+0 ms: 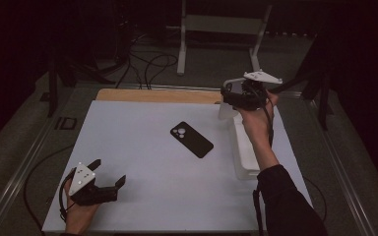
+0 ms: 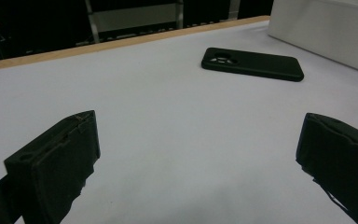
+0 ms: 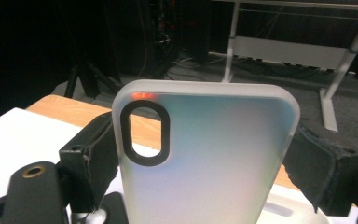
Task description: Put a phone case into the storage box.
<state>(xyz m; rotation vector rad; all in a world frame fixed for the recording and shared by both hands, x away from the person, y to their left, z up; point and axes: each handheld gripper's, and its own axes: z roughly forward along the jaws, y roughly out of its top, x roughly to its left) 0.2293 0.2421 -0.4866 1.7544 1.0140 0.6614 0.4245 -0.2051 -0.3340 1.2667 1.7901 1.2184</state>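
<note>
— Nearest the lens in the right gripper view stands a frosted white phone case (image 3: 205, 158), upright, its black-rimmed camera cutout at the upper left. What holds it?

— Both black jaws of the right gripper (image 3: 205, 168) press its two side edges, so that gripper is clamped on the case. In the high view the same gripper (image 1: 243, 96) is raised at the far right corner of the table, above the far end of a white tray (image 1: 246, 155), and the case shows as a small pale sliver (image 1: 225, 110) under it.

— And the left side?

— The left gripper (image 1: 109, 173) rests low near the front left corner of the white table (image 1: 142, 147), its jaws spread wide with nothing between them. Its own view shows bare tabletop between the two black jaws.

— Anything else on the table?

— A black phone (image 1: 191, 139) lies flat, back up, near the middle, well apart from both grippers. The left gripper view shows it (image 2: 252, 64) end-on, with the tray's white wall (image 2: 321, 32) just behind. A wooden edge (image 1: 157, 95) runs along the far side; cables and a white frame stand on the floor beyond.
</note>
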